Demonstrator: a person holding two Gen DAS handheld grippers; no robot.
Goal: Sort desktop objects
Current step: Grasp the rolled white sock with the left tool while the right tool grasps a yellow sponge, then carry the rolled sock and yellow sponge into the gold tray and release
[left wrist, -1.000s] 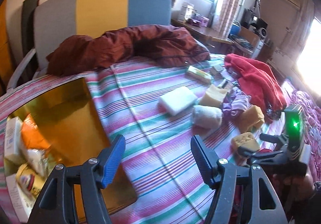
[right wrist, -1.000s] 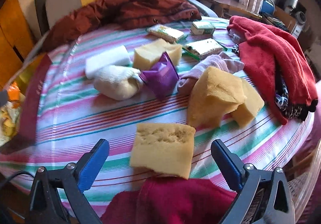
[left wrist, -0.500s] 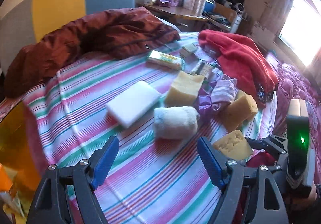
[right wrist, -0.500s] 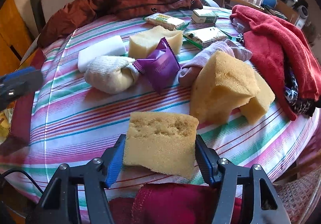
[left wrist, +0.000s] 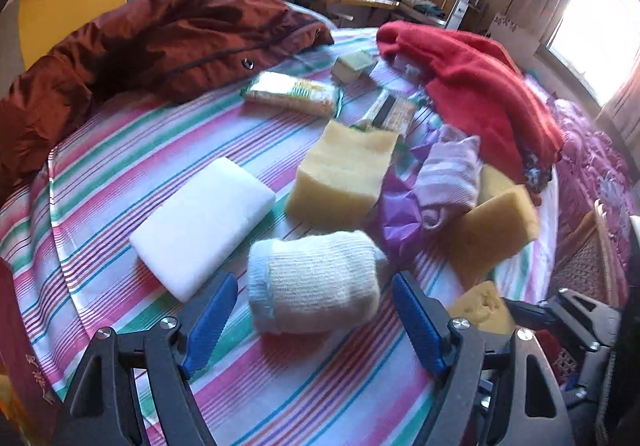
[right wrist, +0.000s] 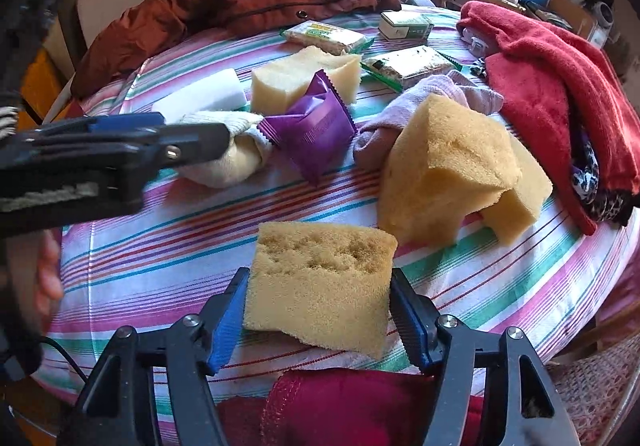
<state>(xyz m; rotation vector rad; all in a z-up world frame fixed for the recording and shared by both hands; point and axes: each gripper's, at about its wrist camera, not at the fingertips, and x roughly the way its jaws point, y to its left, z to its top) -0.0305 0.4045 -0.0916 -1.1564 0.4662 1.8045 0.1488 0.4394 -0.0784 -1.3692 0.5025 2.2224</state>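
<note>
A: So, what is each claw doing?

B: The right gripper [right wrist: 320,312] has its blue pads against both flanks of a yellow sponge piece [right wrist: 322,284] at the near edge of the striped tablecloth [right wrist: 160,254]. It looks clamped on it, most likely to carry it off to wherever the sponges belong.

A: And the other?

B: The left gripper [left wrist: 314,320] is spread wide, holding nothing. A rolled cream sock [left wrist: 314,280] lies between its fingers, apart from both pads, so I judge it is lining up on that sock next.

A: Why there?

B: The sock sits nearest that hand, toward the near edge, just beside the white foam block [left wrist: 204,228]. Behind it, toward the middle of the cloth, a large yellow sponge [left wrist: 344,176] touches a purple wrapper [right wrist: 314,134], and a pink striped sock [left wrist: 450,176] leans on another sponge [right wrist: 448,170].

A: Anything awkward?

B: The pile is tight. Closing on the cream sock could drag the purple wrapper along, since they overlap. The red towel [right wrist: 560,74] covers the right edge, and the brown jacket [left wrist: 160,38] the far edge.
</note>
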